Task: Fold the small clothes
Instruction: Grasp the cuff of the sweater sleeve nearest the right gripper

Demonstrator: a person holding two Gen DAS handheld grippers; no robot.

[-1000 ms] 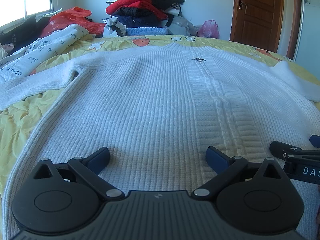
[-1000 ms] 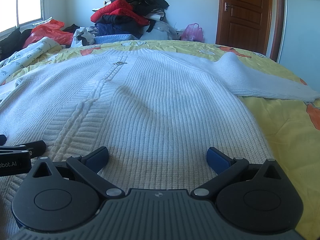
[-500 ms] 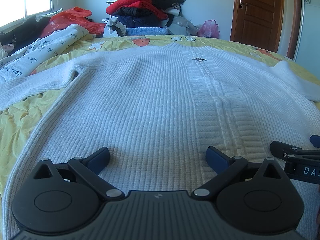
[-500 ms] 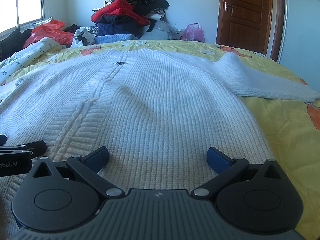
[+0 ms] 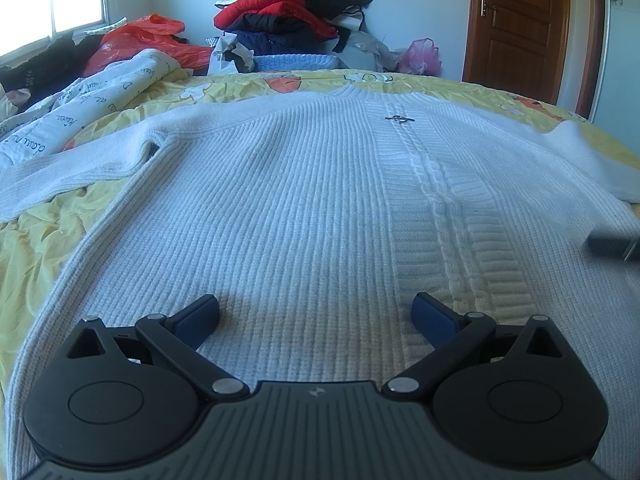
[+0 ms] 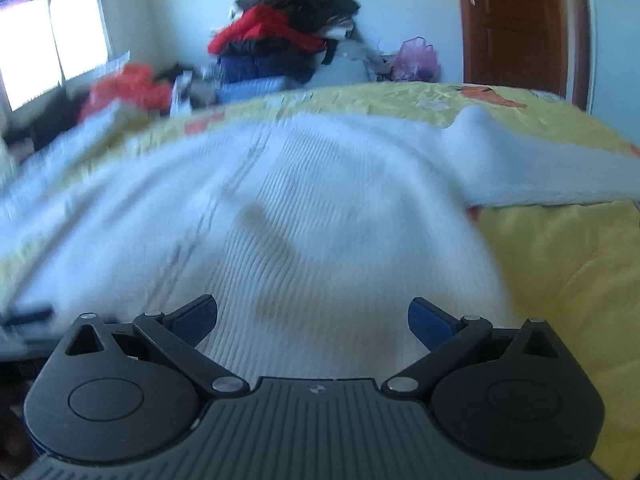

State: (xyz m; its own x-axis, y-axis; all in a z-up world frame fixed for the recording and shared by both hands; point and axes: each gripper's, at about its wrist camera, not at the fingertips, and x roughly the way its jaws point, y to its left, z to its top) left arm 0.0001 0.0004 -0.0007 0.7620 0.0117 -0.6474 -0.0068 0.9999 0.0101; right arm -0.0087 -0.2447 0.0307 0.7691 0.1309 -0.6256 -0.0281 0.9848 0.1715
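Left gripper [image 5: 316, 316] spread wide, empty, low over hem of white knit sweater [image 5: 304, 208]. Right gripper [image 6: 312, 316] likewise spread, empty.

Sweater lies flat on yellow bedspread [image 6: 560, 264], running ahead of both grippers. Likely soft, thick, stretchy, non-slip; best taken at hem corners or at right sleeve [image 6: 540, 176], ahead-right.

Versus earlier: right view now blurred and shifted rightward; left view unchanged.

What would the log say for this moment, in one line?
sweater: flat on bed, unfolded | left claw: open, over hem | right claw: open, view blurred
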